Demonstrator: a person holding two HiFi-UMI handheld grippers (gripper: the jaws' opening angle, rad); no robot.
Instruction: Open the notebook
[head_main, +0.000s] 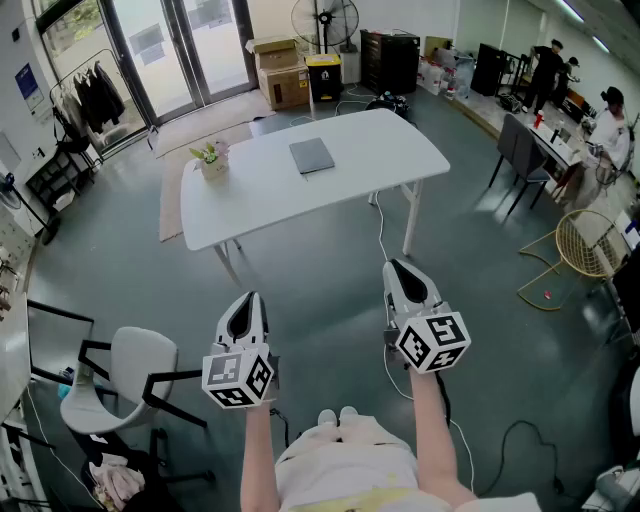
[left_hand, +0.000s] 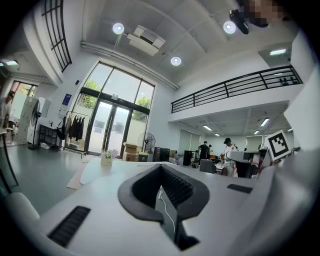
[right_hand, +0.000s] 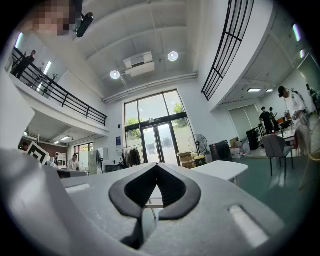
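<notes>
A closed grey notebook (head_main: 312, 155) lies flat mid-way along a white surface (head_main: 400, 150), far from the person; a small potted plant (head_main: 212, 160) stands to its left; the left gripper (head_main: 248, 300) and right gripper (head_main: 398, 268) are level above the floor (head_main: 320, 260), near, well apart from the surface; both have their fingers closed on nothing.
</notes>
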